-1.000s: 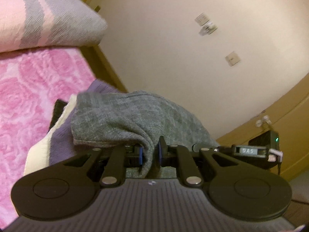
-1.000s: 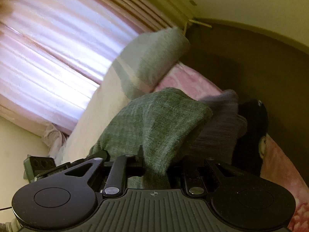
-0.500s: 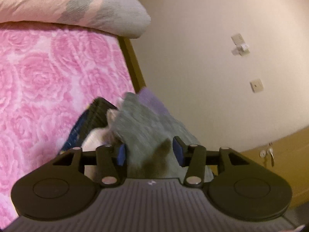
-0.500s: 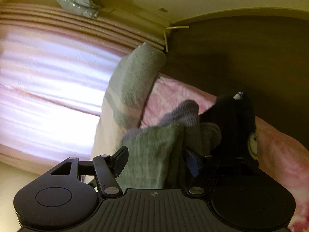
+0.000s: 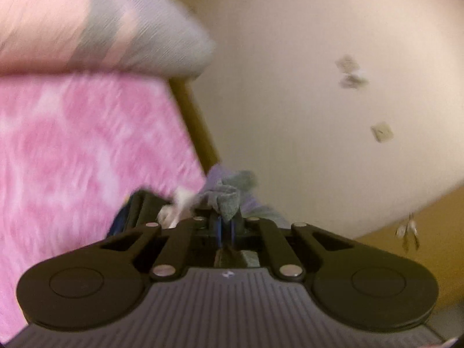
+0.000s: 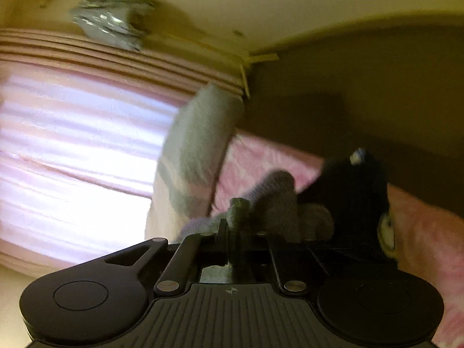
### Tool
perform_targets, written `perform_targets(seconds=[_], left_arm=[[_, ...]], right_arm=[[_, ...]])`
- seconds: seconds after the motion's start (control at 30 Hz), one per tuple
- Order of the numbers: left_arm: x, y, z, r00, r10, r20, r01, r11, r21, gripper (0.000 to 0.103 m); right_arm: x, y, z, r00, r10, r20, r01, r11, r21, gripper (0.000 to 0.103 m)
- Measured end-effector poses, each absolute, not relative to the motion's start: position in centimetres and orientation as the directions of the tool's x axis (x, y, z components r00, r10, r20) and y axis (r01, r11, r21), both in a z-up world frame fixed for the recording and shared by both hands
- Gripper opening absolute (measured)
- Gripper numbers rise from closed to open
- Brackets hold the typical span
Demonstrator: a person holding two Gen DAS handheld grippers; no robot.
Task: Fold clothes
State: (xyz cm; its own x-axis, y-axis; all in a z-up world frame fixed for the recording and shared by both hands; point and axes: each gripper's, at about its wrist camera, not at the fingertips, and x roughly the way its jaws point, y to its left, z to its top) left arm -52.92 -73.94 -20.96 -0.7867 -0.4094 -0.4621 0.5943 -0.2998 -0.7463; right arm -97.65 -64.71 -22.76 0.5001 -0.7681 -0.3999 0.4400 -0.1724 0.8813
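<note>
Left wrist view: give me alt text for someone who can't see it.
The left tool is shut on a fold of grey garment above a small clothes pile at the edge of a pink floral bedspread. A pink-and-grey striped pillow lies beyond, a cream wall to the right; the picture is motion-blurred.

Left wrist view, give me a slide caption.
Left gripper pinches grey garment beside pink floral bedspread; image motion-blurred.

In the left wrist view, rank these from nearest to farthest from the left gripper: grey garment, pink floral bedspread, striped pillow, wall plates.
1. Grey garment, pinched in the jaws of the left gripper.
2. Pink floral bedspread, spreading away on the left.
3. Striped pillow, upper left, at the bedspread's far end.
4. Wall plates, upper right; blurred, so their rank against the pillow is uncertain.
</note>
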Motion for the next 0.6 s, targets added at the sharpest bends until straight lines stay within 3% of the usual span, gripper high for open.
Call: perform_targets(seconds=[0.07, 0.1, 0.2, 0.23, 0.3, 0.37, 0.5, 0.53, 0.57, 0.6], left_arm=[[-52.8, -73.3, -20.4, -0.790, -0.435, -0.432, 0.590, -0.349, -0.728, 0.003], [-53.1, -73.3, -20.7, -0.770, -0.439, -0.464, 0.622, -0.349, -0.702, 0.004], [-54.2, -73.9, -22.3, -0.676, -0.411, -0.611, 0.735, -0.326, -0.594, 0.025], [-54.1, -74.0, -22.5, -0.668, -0.412, -0.620, 0.742, -0.311, -0.594, 0.032], [-53.4, -74.3, -22.4, -0.670, -0.425, -0.609, 0.735, -0.268, -0.622, 0.035], [-52.5, -74.9, -22.1, -0.674, -0.449, -0.586, 0.720, -0.222, -0.658, 0.044], [-52.9, -77.0, -21.8, -0.683, -0.431, -0.589, 0.712, -0.213, -0.669, 0.048], [-53.4, -77.4, -21.9, -0.687, -0.417, -0.595, 0.713, -0.230, -0.663, 0.045], [-53.9, -77.8, -21.9, -0.691, -0.402, -0.600, 0.713, -0.246, -0.657, 0.033], [-54.3, -78.0, -21.9, -0.700, -0.395, -0.595, 0.707, -0.265, -0.656, 0.018]], right_arm=[[-97.5, -63.5, -21.7, 0.472, -0.805, -0.358, 0.471, -0.114, 0.875, 0.004], [-97.4, -63.1, -21.3, 0.460, -0.815, -0.352, 0.490, -0.098, 0.866, 0.004], [-96.8, -63.6, -21.9, 0.451, -0.795, -0.406, 0.532, -0.126, 0.837, 0.004], [-96.8, -63.7, -22.0, 0.449, -0.793, -0.411, 0.535, -0.130, 0.835, 0.005], [-96.7, -64.1, -22.0, 0.446, -0.789, -0.422, 0.540, -0.139, 0.830, 0.034], [-96.6, -64.5, -22.1, 0.443, -0.785, -0.433, 0.545, -0.148, 0.825, 0.044], [-96.4, -65.2, -22.2, 0.436, -0.777, -0.454, 0.555, -0.166, 0.815, 0.044], [-96.4, -65.4, -22.2, 0.434, -0.775, -0.460, 0.557, -0.170, 0.813, 0.044], [-96.4, -65.5, -22.2, 0.433, -0.772, -0.465, 0.560, -0.174, 0.810, 0.042], [-96.3, -65.7, -22.3, 0.431, -0.770, -0.470, 0.562, -0.179, 0.807, 0.010]])
